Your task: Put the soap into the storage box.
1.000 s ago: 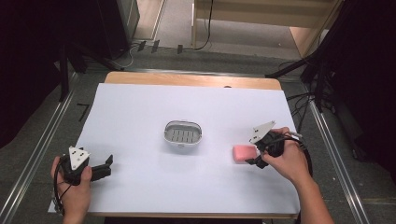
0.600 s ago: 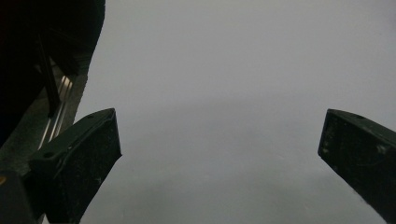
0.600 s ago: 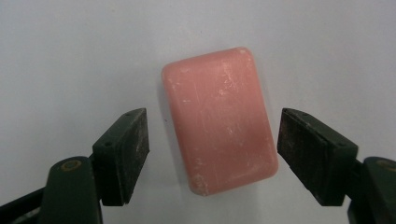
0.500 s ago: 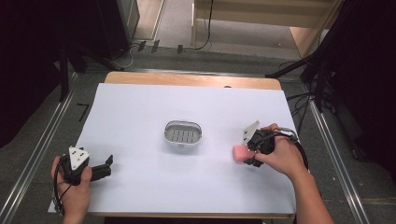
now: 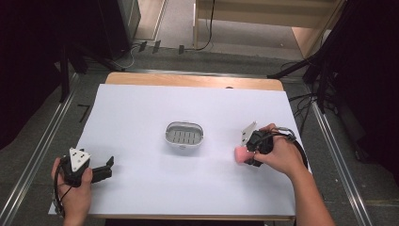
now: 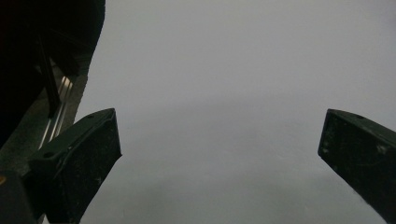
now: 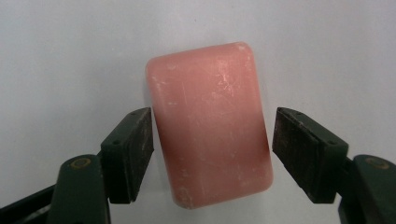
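A pink bar of soap [image 5: 240, 155] lies on the white table sheet at the right, and my right gripper [image 5: 245, 157] is down over it. In the right gripper view the soap [image 7: 210, 126] sits between the two black jaws, which press against its long sides; the right gripper [image 7: 212, 156] is shut on it. My left gripper [image 5: 108, 169] rests at the table's front left, held in a hand, pointing right. Its jaws stand wide apart, the left gripper [image 6: 219, 149] open over bare white sheet.
A small oval white soap dish [image 5: 184, 125] with a slotted grey insert stands at the table's middle, left of the soap. The white sheet [image 5: 141, 113] covers most of the wooden table. Metal rails run along both sides of the table.
My right gripper has moved a little left and down over the soap and its jaws have come in around it. The left gripper has stayed put.
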`<state>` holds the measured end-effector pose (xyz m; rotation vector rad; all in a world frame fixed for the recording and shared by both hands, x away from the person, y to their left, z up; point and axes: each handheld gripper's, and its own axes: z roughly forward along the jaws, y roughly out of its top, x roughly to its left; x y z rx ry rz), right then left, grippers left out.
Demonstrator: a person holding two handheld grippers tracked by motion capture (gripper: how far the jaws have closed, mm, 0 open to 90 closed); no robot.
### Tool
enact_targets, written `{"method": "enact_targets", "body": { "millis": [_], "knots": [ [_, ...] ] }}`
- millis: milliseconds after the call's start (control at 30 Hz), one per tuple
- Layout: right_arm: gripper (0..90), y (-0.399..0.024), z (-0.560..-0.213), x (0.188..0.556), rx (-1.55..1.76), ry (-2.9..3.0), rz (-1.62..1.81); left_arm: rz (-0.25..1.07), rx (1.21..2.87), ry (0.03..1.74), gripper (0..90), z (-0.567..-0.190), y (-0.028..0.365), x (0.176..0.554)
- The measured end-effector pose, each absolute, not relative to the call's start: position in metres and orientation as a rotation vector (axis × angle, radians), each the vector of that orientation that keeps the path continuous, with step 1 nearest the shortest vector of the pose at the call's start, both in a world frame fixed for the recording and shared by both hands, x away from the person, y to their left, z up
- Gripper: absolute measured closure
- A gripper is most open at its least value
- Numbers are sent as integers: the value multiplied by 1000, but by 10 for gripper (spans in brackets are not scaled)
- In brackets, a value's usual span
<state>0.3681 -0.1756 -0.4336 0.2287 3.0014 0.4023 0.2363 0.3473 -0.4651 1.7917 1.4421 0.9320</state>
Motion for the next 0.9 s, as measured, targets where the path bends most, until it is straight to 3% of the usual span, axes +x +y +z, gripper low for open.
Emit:
{"method": "enact_targets", "body": {
  "millis": [900],
  "knots": [
    [386, -163, -442, 374, 243, 3048, 294, 936, 1790, 1438, 0, -465, 347, 236]
  ]
}}
